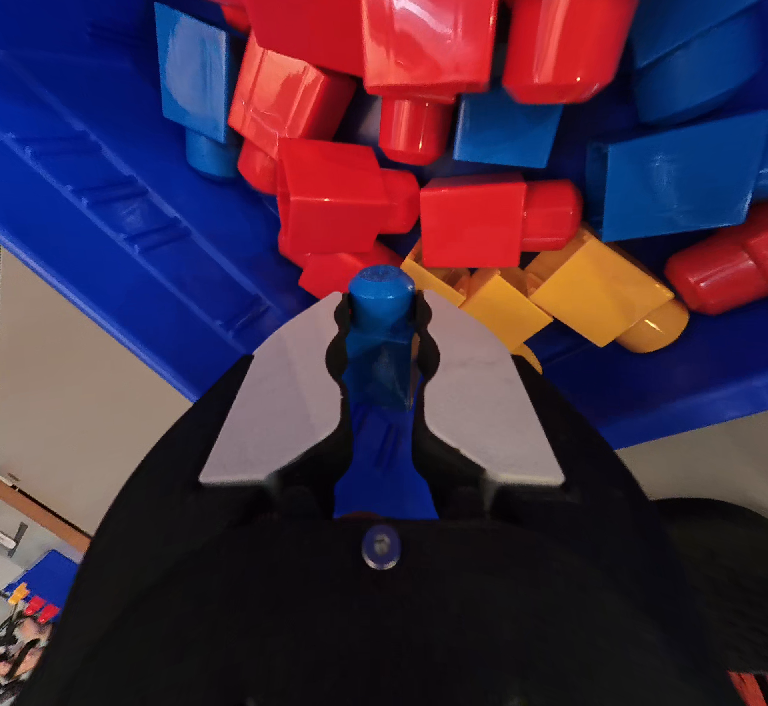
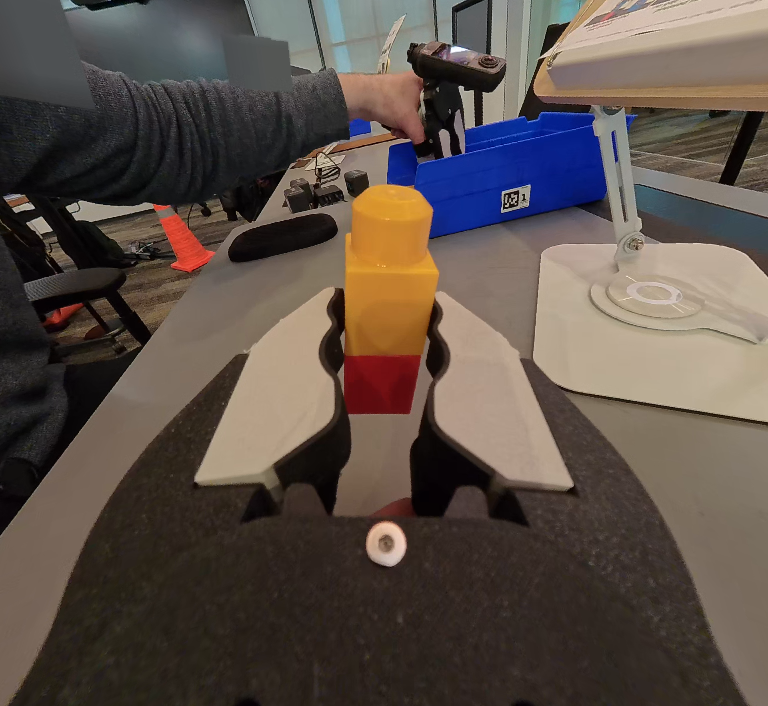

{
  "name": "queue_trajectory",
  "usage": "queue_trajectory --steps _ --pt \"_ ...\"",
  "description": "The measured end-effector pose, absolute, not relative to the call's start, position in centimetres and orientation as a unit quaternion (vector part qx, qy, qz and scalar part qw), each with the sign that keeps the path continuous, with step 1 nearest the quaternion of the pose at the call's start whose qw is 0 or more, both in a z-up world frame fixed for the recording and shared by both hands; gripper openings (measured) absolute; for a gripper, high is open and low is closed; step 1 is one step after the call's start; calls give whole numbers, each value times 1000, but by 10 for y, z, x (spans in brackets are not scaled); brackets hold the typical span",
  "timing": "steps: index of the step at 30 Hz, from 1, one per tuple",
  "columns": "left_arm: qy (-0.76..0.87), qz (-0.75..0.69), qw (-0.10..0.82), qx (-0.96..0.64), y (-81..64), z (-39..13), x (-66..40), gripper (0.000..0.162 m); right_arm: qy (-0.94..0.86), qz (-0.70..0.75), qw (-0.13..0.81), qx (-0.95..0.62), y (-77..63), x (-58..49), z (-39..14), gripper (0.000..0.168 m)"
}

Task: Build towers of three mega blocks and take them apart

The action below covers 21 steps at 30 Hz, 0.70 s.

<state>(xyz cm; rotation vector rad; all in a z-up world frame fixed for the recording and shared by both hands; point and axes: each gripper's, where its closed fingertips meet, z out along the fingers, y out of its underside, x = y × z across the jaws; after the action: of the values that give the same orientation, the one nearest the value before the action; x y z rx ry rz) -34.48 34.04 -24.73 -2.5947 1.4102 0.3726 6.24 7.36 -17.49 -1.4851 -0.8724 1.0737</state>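
Left gripper (image 1: pixel 381 303), black body with pale grey finger plates and wavy black pads: clenched on a small blue plastic single-stud block (image 1: pixel 380 337), stud pointing away from the camera, block pinched at the finger ends. Positioned inside a deep blue plastic bin (image 1: pixel 124 204).

Beyond the left fingertips, loose in the bin: pile of glossy red plastic blocks (image 1: pixel 332 204), several lying on their sides with studs pointing sideways; yellow plastic blocks (image 1: pixel 598 295) just right of the fingertips; more blue plastic blocks (image 1: pixel 673 183) farther off to left and right. Bin wall to the left, ribbed.

Right gripper (image 2: pixel 386 324), same build: clasped around a two-block stack, the pads pressing the sides of the yellow plastic block (image 2: pixel 390 299). Red plastic block (image 2: pixel 380 384) joined beneath it, nearer the gripper's base, between the fingers. Stack upright, yellow stud on top.

Under the right gripper: grey tabletop (image 2: pixel 478 278). Ahead of it and to the right, the same blue bin (image 2: pixel 498 183) with a small printed tag on its front wall; the left gripper (image 2: pixel 444 146) dipping into the bin's left end, held by a hand (image 2: pixel 386 104) in a grey knitted sleeve (image 2: pixel 187 125).

Right of the stack: white stand base (image 2: pixel 623 333) with a tilted arm carrying a wooden board and printed sheet (image 2: pixel 665 8). Left of the stack, farther off: black padded case (image 2: pixel 282 235), small dark chargers, orange cone (image 2: pixel 180 241) on the floor.
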Motion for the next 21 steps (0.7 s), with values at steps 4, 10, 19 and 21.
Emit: queue_trajectory --steps 4,10,19,21 --pt "475 119 71 -869 336 -246 -344 52 -368 448 527 -622 73 62 -175 37" --pt "493 147 50 -856 335 -246 -349 39 -368 447 527 -622 73 62 -175 37" --pt "442 77 215 -867 330 -201 -325 37 -371 440 527 -625 73 60 -177 37" --pt "428 39 268 -862 322 -181 -309 37 -372 437 527 -626 74 60 -177 37"
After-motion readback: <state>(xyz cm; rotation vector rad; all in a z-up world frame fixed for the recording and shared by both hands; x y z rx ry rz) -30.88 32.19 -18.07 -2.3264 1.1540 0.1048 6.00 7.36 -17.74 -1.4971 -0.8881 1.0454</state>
